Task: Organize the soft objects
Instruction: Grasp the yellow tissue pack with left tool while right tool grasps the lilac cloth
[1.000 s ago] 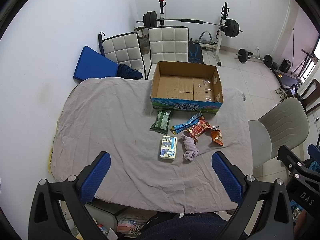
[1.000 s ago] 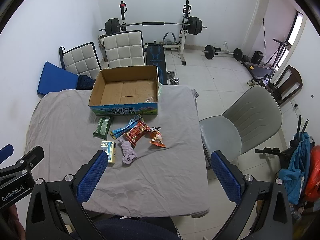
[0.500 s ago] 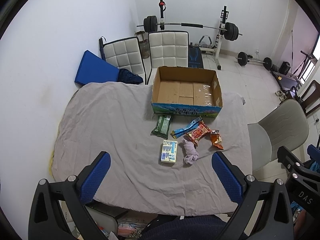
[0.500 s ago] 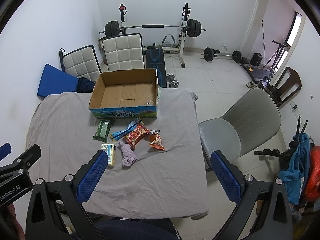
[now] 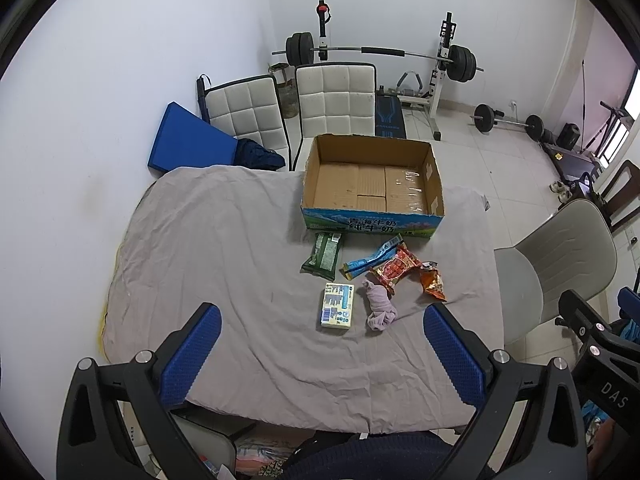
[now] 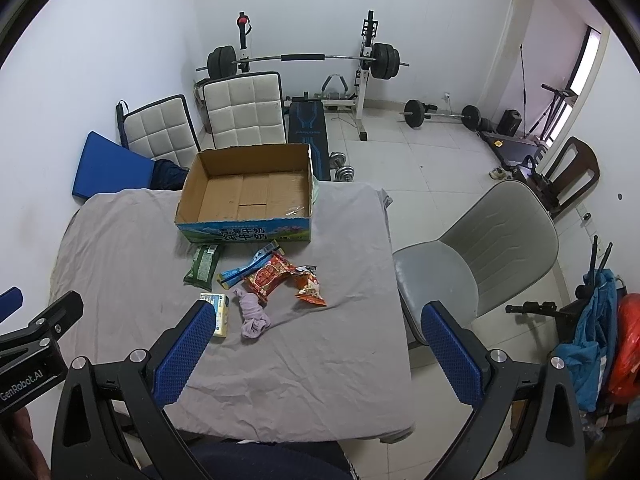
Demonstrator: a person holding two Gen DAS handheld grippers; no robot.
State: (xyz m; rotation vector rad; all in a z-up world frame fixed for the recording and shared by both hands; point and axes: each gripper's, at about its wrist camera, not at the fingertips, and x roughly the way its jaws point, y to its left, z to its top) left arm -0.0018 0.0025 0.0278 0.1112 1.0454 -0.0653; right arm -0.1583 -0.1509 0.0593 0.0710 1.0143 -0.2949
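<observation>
Left gripper: I see my left gripper point(image 5: 322, 354) low in the frame, jaws spread wide with nothing between the blue pads, above the near part of the grey-covered table point(image 5: 208, 248).
Right gripper: my right gripper point(image 6: 318, 352) sits at the bottom of its frame, jaws likewise wide apart and empty, over the table's near right corner.
Cardboard box: the open cardboard box point(image 5: 374, 186) stands at centre frame, toward the far edge of the table, flaps up, nothing inside it that I can see.
Lilac cloth: the crumpled lilac cloth point(image 5: 380, 308) lies just right of centre, between my left gripper's pads and the snacks, resting on the cover.
White carton: the small white carton point(image 5: 337, 311) lies flat just left of the cloth.
Snack packs: a green packet point(image 5: 324, 254) lies below the box's left corner; a blue wrapper point(image 5: 372, 262), a red snack bag point(image 5: 396, 270) and an orange snack bag point(image 5: 432, 282) cluster to its right, the red one touching the cloth.
Surroundings: a grey chair point(image 6: 492, 252) stands right of the table; a barbell rack point(image 6: 304, 60) fills the upper centre.
</observation>
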